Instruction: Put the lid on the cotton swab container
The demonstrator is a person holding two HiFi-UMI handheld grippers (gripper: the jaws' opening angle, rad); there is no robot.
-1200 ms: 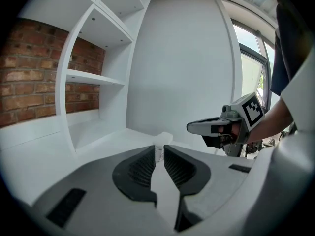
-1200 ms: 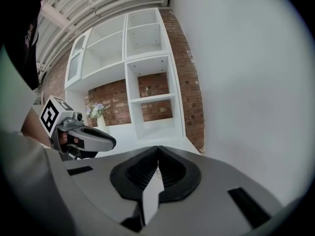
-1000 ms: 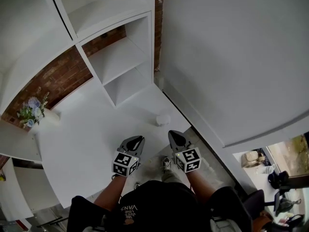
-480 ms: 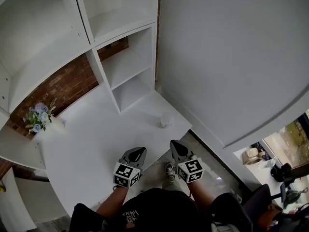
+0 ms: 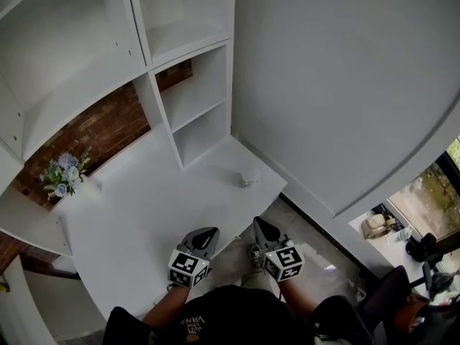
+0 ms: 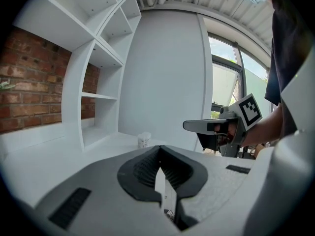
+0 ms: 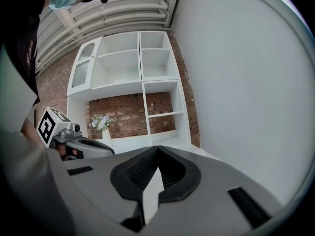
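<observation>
Left gripper (image 5: 208,231) farther from container (image 5: 248,180) (closed)

Head view: high, steeply down on desk (image 5: 136,221). Gripper views: low, near-level, toward shelves (image 6: 98,96), shared by all.

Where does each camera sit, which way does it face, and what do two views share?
Head view: on the person's head, looking steeply down at the white desk; shows forearms, left claw, right claw.
Left gripper view: on left claw, facing the small white round container; shows shut jaws, right claw.
Right gripper view: on right claw, facing white open shelving; shows shut jaws, left claw.
Shared: head and left gripper views show the container.
</observation>
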